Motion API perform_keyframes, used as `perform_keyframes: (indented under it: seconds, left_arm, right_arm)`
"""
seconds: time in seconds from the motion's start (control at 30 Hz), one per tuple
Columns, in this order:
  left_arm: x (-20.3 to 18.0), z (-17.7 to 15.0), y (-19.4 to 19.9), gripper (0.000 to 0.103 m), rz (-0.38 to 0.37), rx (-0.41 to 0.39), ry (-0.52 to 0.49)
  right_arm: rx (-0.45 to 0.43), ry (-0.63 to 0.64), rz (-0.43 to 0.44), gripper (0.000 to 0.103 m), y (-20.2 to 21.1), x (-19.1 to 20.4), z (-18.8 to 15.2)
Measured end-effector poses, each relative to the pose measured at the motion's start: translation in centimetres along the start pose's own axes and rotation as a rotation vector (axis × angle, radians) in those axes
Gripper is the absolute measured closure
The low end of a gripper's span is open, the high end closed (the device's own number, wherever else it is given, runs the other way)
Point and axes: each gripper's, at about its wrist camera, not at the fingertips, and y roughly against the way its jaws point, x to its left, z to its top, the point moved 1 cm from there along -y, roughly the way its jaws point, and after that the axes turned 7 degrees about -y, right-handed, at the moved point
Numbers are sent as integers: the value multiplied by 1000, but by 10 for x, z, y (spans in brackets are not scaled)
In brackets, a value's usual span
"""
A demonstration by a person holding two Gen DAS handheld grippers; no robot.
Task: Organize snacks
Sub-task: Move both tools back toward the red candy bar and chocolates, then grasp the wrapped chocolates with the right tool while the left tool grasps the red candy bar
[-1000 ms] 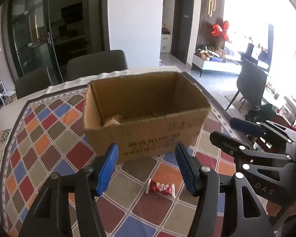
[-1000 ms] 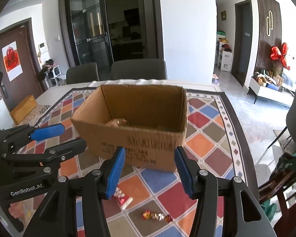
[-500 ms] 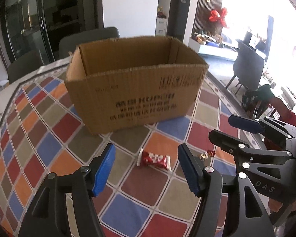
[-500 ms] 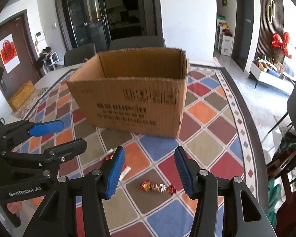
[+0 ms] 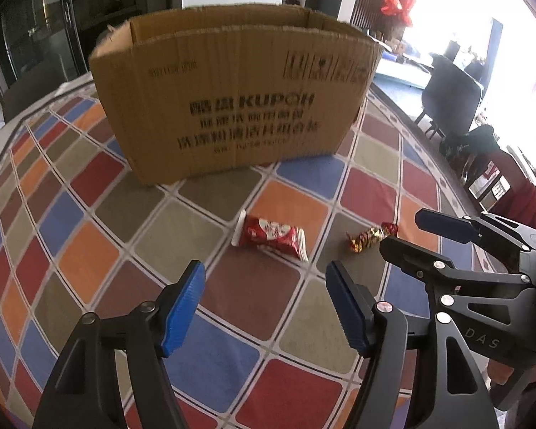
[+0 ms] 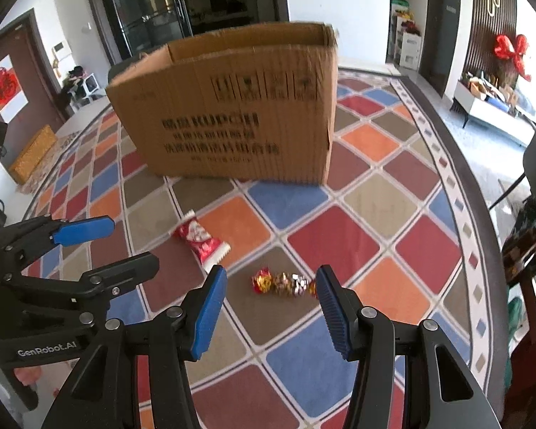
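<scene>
Both tools hover low over a desk (image 5: 71, 221) covered with a cloth of red, blue, orange and olive diamonds. The left hand-held gripper (image 5: 264, 307) has its blue-padded jaws spread wide apart with nothing between them; just ahead of it a red snack packet (image 5: 269, 236) with white crimped ends lies flat on the cloth, roughly in line with the gap. To the right of that packet, apart from it, lies a twist-wrapped candy (image 5: 371, 236) in red and gold foil. The right hand-held gripper (image 6: 269, 298) is likewise open and empty, and from its own camera the same twist-wrapped candy (image 6: 284, 282) lies on the cloth between the two pads, its right end right at the edge of the right pad; whether it touches cannot be told. The red snack packet (image 6: 200, 239) lies up and to the left of the candy, ahead of the left pad. Behind both snacks stands an open-topped cardboard box (image 5: 232, 96), printed with dark lettering including "KUPOH"; its contents are hidden from this low angle. Each tool's black frame shows at the edge of the other's view.
</scene>
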Motion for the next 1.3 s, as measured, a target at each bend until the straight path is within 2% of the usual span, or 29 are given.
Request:
perform_keyframes:
  seconds: [0.3, 0.5, 1.03, 1.23, 1.3]
  left_arm:
    - [2, -2, -20, 34, -6, 28, 2]
    - [6, 3, -30, 31, -4, 28, 2]
    - [8, 19, -63, 30, -4, 64, -35]
    - [9, 21, -70, 30, -6, 69, -32]
    - [10, 21, -71, 31, -6, 69, -27]
  right_arm:
    - [55, -51, -10, 50, -16, -9, -11]
    - [98, -70, 16, 50, -27, -7, -17]
    - [85, -142, 22, 51, -46, -15, -8]
    - [95, -122, 10, 65, -50, -12, -10]
    - [99, -125, 12, 73, -52, -12, -10]
